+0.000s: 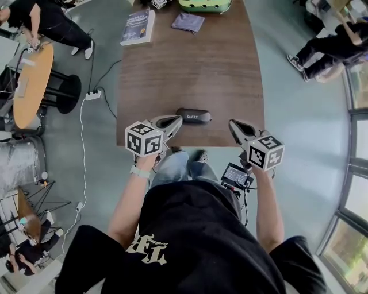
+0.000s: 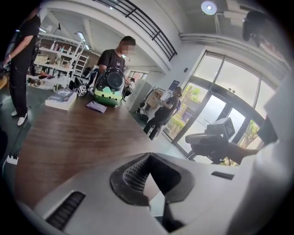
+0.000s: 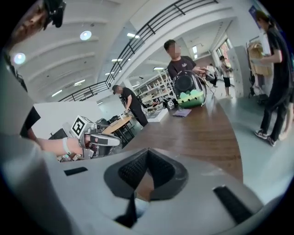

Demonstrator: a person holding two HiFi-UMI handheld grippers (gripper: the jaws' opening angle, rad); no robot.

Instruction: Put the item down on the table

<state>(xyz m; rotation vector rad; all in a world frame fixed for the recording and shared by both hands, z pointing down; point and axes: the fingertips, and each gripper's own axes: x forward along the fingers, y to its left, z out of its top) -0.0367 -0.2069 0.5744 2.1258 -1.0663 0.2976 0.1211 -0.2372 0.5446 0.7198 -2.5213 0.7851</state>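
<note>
The black case [image 1: 193, 116] lies flat on the desk [image 1: 190, 63], close to the desk's bottom edge, mid-frame. The left gripper [image 1: 174, 120] and right gripper [image 1: 232, 124] have their jaws shut tight on nothing. The job looks done. Keep both grippers off so nothing bumps the case.

The wooden table [image 1: 195, 74] bears a black case [image 1: 193, 116] by its near edge, a book [image 1: 138, 27], cloth [image 1: 188, 22] and green bag [image 1: 205, 5].
</note>
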